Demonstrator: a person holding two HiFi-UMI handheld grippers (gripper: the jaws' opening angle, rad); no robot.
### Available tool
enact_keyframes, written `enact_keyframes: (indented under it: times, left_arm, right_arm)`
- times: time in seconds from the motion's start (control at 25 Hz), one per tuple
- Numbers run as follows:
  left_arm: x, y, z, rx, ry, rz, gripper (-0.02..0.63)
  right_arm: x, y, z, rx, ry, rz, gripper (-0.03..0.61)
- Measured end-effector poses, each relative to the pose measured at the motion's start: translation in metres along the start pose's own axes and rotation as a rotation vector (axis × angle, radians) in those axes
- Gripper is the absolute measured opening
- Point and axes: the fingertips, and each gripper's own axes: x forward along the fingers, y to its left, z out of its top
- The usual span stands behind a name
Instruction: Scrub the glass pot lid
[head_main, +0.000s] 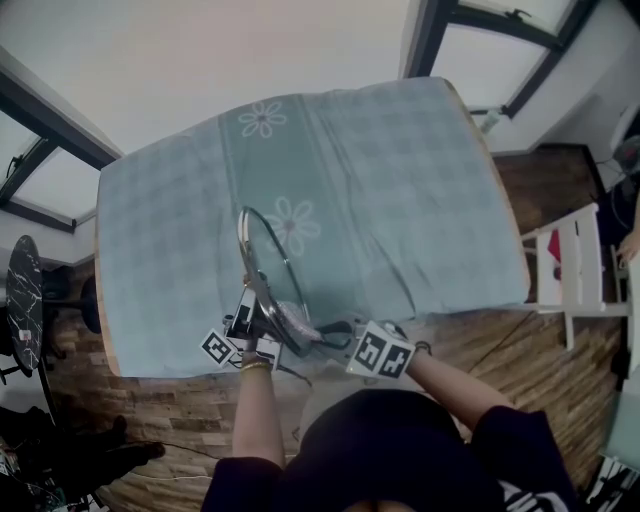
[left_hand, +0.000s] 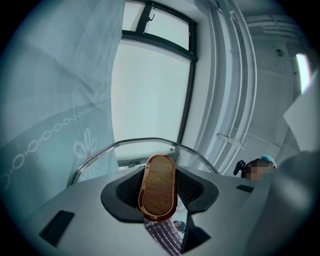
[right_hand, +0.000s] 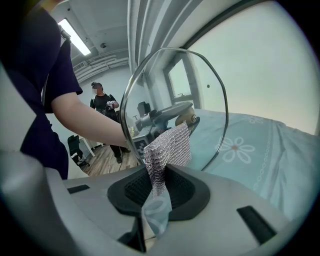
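Note:
The glass pot lid stands on edge over the near part of the table, which wears a teal flowered cloth. My left gripper is shut on the lid's wooden, copper-rimmed knob, and the steel rim arcs just beyond the jaws. My right gripper is shut on a silver mesh scrubbing cloth. The cloth's free end lies against the glass of the lid, on the side away from the knob. It shows through the glass as the mesh cloth under the knob.
A white chair stands right of the table on the wooden floor. Dark furniture sits at the left. Windows run behind the table's far edge. Another person stands far back in the room.

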Motion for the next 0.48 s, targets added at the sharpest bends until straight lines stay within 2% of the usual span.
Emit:
enact_keyframes:
  times: [0.48]
  left_arm:
    - [0.003,-0.001,-0.002,-0.005,0.022,0.0,0.173]
  right_arm:
    - [-0.014,0.016,-0.005,0.003,-0.012,-0.023,0.074]
